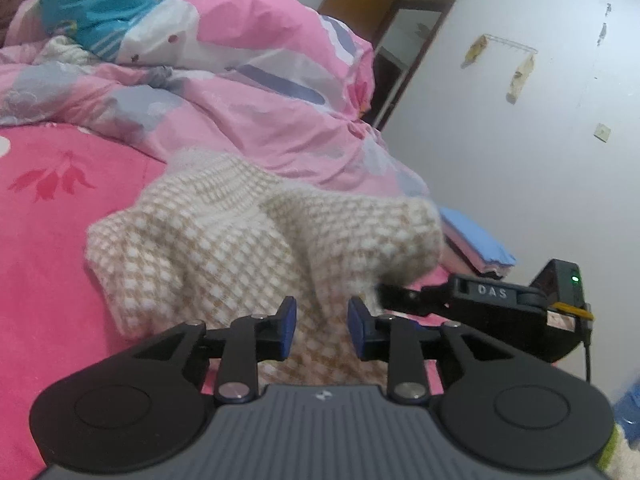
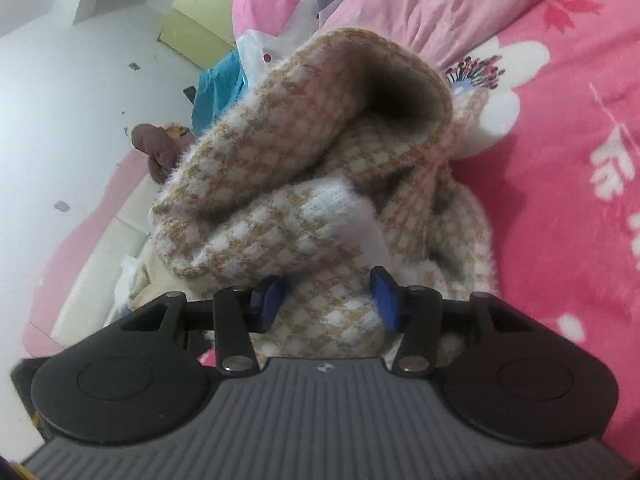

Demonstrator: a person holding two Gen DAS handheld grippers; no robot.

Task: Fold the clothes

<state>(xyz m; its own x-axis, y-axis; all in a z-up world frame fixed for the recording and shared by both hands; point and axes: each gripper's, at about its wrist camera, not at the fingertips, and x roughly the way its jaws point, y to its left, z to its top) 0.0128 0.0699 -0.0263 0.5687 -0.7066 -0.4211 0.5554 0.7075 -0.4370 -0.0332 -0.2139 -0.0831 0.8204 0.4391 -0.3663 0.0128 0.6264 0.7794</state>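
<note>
One checked sweater (image 1: 224,240), two grippers

The right gripper (image 2: 326,300) sits low in the view, its blue pads (image 2: 383,296) standing apart with checked knit fabric lying between and beneath them; the pads do not visibly press on it. The garment, a fuzzy beige-and-white houndstooth sweater (image 2: 304,208), is bunched in a heap on a pink floral bedsheet (image 2: 560,200). A rolled fold forms a dark hollow at the top. Behind it lie a pale pink duvet (image 2: 440,4), a teal cloth (image 2: 218,88) and a brown garment (image 2: 154,148).
</note>
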